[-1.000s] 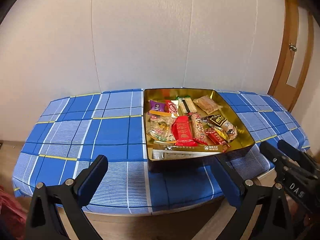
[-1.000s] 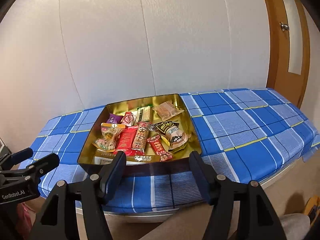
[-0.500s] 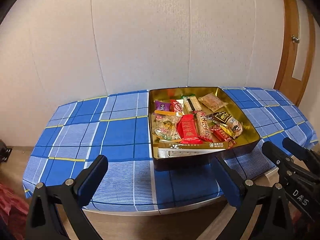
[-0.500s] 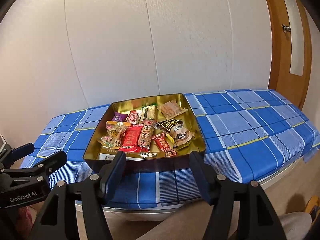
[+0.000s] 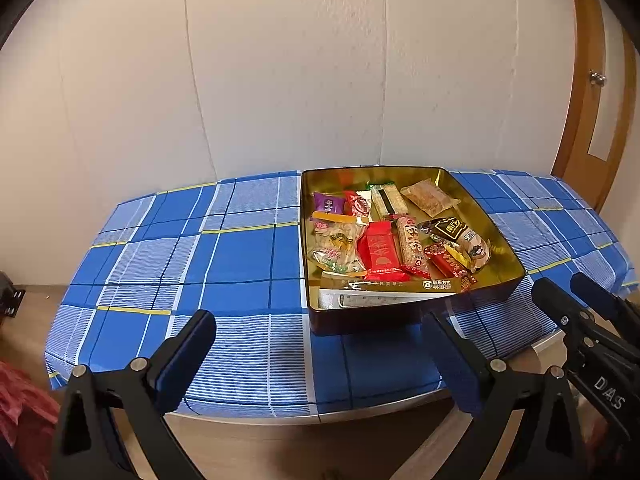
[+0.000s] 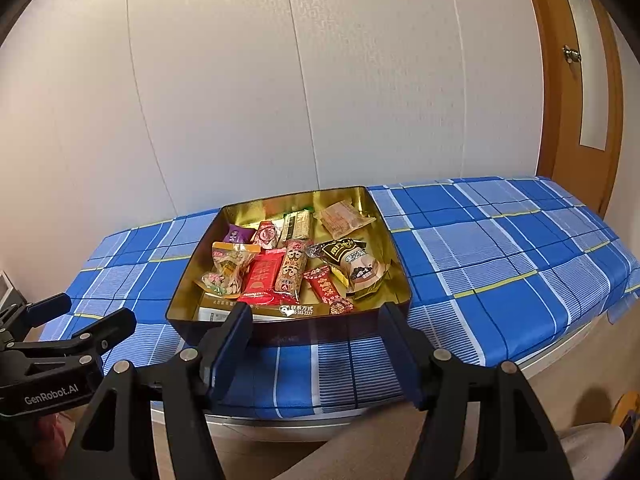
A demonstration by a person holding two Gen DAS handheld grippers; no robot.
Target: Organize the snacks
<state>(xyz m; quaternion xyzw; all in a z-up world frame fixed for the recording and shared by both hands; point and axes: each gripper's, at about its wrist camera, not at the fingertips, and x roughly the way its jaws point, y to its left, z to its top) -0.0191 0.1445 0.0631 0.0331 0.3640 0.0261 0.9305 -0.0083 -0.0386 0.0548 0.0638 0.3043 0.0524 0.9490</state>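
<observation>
A: On the tabletop, covered by a blue plaid cloth, where is the snack tin?

B: The gold tin sits toward the right half in the left wrist view and near the centre in the right wrist view, close to the front edge.

A: Contents?

B: Wrapped snacks lie loose in one layer: a purple packet at the rear left, a red packet in the middle, a dark packet at the right, and a tan packet at the rear right. A printed card lies flat along the front wall.

A: State of the left tongs?

B: Spread wide, holding nothing, in front of the tabletop edge and apart from the tin.

A: State of the right tongs?

B: Also spread and holding nothing, lined up with the tin's front wall.
</observation>
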